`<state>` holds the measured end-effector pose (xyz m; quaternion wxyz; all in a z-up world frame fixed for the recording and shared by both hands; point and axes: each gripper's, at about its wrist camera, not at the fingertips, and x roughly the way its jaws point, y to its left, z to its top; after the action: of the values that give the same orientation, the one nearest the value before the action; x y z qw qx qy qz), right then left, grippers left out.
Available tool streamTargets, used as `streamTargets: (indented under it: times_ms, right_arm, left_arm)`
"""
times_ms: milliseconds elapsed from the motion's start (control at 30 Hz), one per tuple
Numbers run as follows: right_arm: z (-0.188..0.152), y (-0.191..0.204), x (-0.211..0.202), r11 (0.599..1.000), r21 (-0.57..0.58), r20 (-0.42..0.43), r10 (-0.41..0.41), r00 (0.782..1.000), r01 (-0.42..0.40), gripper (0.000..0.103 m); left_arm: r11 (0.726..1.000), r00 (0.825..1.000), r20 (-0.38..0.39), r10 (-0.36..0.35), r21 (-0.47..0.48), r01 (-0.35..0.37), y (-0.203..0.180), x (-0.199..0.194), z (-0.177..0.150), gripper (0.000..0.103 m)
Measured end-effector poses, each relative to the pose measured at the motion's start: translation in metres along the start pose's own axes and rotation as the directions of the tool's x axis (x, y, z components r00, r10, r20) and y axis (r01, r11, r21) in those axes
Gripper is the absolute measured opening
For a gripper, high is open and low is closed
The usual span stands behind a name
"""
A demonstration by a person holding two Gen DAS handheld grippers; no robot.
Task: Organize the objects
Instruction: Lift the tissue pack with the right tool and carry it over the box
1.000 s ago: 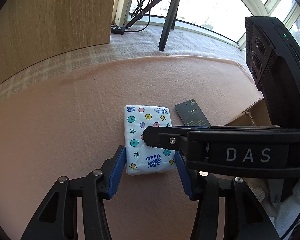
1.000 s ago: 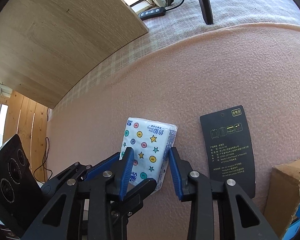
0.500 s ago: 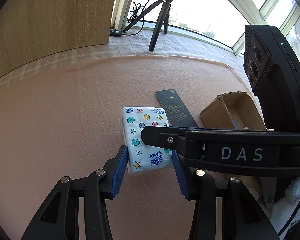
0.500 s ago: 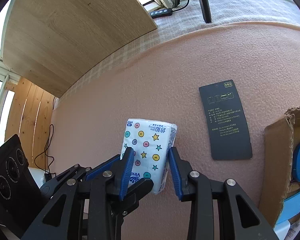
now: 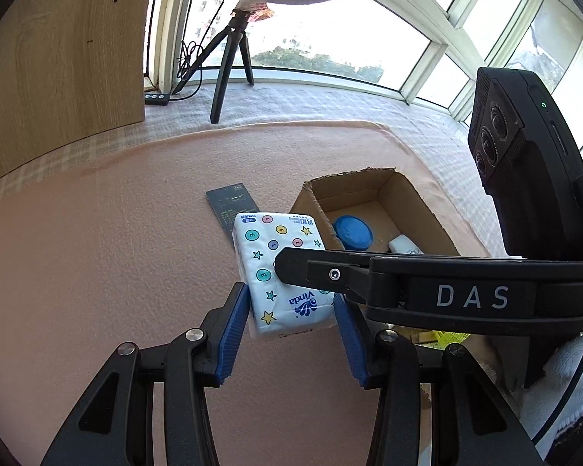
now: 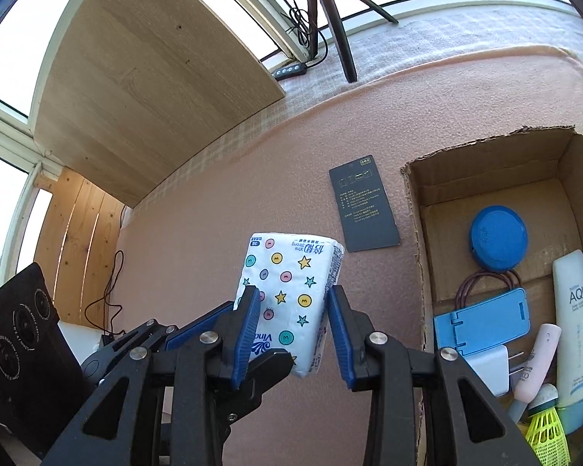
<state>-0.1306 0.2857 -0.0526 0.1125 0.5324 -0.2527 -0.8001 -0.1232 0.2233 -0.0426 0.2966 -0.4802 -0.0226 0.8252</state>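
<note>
The tissue pack [image 6: 291, 295] is held off the pink surface [image 5: 97, 272], pinched across its narrow sides by the right tongs [image 6: 293, 334]. The left tongs [image 5: 291, 334] have just been closing and flank it, contact unclear. The cardboard box [image 6: 416, 233], at three o'clock, is crowded; the soft pack could be squeezed out or caught on its torn rim.

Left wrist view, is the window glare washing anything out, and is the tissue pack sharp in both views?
Left wrist view: the window is blown out white, the fisheye bends its frame, yet the tissue pack stays sharp and evenly lit. Right wrist view: the tissue pack is crisp, its print readable; the cardboard box rim curves with distortion; no motion blur.
</note>
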Motion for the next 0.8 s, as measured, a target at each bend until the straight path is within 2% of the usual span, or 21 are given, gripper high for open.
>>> streamTargets:
  times_ms: [467,800]
  right_arm:
    - [-0.005,-0.061,-0.066,0.997,0.063,0.085,-0.052,0.995,0.047,0.033]
    - [-0.003,-0.093,-0.090,0.993,0.088,0.112,-0.085,0.990,0.075,0.033]
  left_arm:
    - [0.989,0.998,-0.033,-0.053,0.136,0.057,-0.088,0.032,0.017,0.048]
    - [0.980,0.996,-0.058,-0.069,0.182,0.079,-0.125,0.054,0.024,0.048]
